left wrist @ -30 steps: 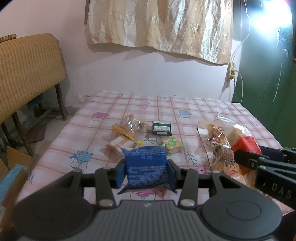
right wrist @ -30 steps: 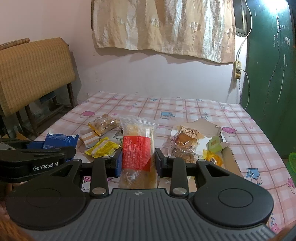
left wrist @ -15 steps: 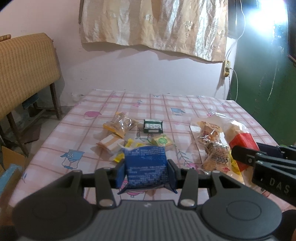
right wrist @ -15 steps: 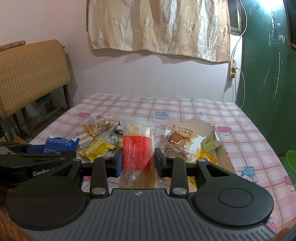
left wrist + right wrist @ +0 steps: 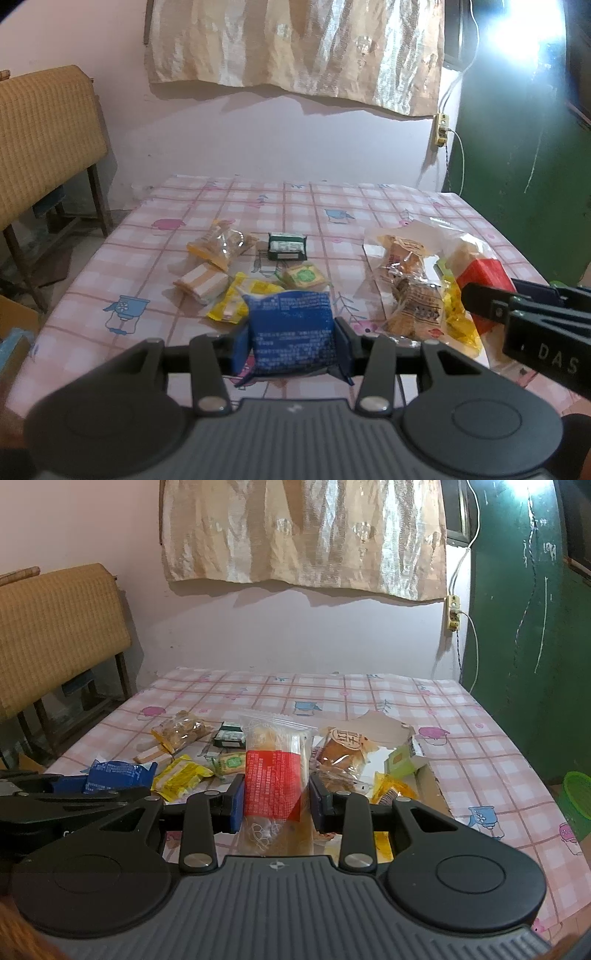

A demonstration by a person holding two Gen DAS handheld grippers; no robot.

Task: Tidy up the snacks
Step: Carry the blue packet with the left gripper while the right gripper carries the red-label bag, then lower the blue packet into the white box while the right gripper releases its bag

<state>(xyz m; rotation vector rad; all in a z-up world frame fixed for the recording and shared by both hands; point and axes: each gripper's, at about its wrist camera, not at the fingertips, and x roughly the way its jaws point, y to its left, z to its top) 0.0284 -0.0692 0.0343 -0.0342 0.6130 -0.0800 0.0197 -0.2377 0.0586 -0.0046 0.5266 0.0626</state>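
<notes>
My left gripper [image 5: 291,341] is shut on a blue snack packet [image 5: 291,328] and holds it above the near edge of the table. My right gripper [image 5: 277,801] is shut on a clear snack bag with a red label [image 5: 275,775], held upright above the table. Each shows in the other's view: the blue packet [image 5: 118,773] at the left, the red-label bag [image 5: 484,273] at the right. Loose snacks lie on the pink checked tablecloth [image 5: 332,206]: a yellow packet [image 5: 236,299], a dark green box [image 5: 287,246], a clear cracker bag [image 5: 221,245].
A flattened cardboard box [image 5: 384,727] at centre right holds brown pastry packets [image 5: 343,753] and a green carton [image 5: 404,760]. A wicker bench [image 5: 55,635] stands at the left. A green door [image 5: 524,627] and a green basket [image 5: 578,794] are at the right.
Both grippers have pulled back and risen a little with their packets still held. The snacks on the table look farther away.
</notes>
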